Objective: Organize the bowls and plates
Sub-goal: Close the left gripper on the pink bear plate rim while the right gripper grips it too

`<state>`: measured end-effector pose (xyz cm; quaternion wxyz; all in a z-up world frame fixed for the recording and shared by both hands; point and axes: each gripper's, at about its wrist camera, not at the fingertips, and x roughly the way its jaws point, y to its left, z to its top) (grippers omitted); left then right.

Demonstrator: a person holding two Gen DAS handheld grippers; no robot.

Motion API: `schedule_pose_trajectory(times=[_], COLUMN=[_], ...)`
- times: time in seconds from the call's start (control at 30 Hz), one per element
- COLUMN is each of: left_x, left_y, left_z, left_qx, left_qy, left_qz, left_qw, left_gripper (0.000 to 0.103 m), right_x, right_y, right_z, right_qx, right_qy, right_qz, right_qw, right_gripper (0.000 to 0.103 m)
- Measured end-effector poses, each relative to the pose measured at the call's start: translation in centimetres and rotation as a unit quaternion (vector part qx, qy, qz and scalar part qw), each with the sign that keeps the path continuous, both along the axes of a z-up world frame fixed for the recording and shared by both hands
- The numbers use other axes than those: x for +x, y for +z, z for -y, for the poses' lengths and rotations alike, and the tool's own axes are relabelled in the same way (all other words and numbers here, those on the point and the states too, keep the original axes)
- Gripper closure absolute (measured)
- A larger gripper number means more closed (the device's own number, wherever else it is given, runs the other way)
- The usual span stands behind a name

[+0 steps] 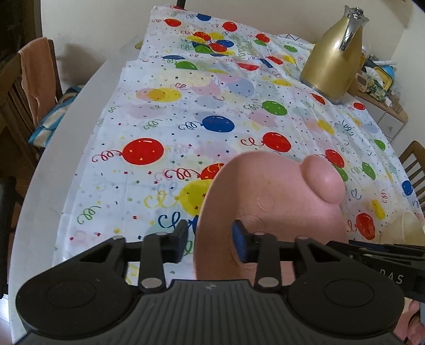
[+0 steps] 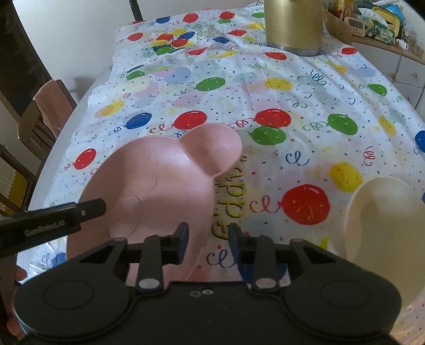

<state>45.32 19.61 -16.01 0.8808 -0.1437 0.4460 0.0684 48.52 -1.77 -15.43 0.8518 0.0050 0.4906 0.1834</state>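
A pink bear-shaped plate (image 2: pixel 159 183) with a round ear lies on the balloon tablecloth; it also shows in the left wrist view (image 1: pixel 265 201). My left gripper (image 1: pixel 209 241) is open, its jaws straddling the plate's near-left rim, one finger (image 1: pixel 241 244) over the plate; its finger shows in the right wrist view (image 2: pixel 87 209). My right gripper (image 2: pixel 208 240) is open and empty at the plate's right edge, above the cloth. A cream bowl (image 2: pixel 385 225) sits to the right of it, and its edge shows in the left wrist view (image 1: pixel 409 225).
A gold thermos jug (image 1: pixel 332 61) stands at the far right of the table, seen also in the right wrist view (image 2: pixel 293 24). Wooden chairs (image 1: pixel 24 87) stand to the left. A cluttered sideboard (image 2: pixel 377 26) is at the far right.
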Motion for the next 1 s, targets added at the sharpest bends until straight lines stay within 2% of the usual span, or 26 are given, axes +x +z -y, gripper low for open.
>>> schedule_pose_trajectory(times=[0.1,0.27,0.63,1.0], left_x=[0.0,0.0,-2.5,-7.4], left_y=[0.0,-0.1,0.8,4.6], left_z=[0.0,-0.1,0.5,2.6], left_qx=[-0.003,-0.004,-0.013,-0.005], left_qy=[-0.004,-0.003,-0.007,-0.014], left_qz=[0.002,0.0,-0.017,-0.011], left_qw=[1.0,1.0,0.9997,0.9998], left_gripper=[0.077,0.081,0.081,0.081], right_x=[0.1,0.0,-1.8,-5.7], right_y=[-0.2,-0.3,1.1,4.6], right_z=[-0.1,-0.1,0.6,2.6], right_qx=[0.007,0.007,0.005,0.019], right_qy=[-0.001,-0.012,0.004,0.045], right_qz=[-0.009,-0.013,-0.012,-0.007], right_qw=[1.0,1.0,1.0,0.999], right_gripper=[0.087,0.094,0.096,0.095])
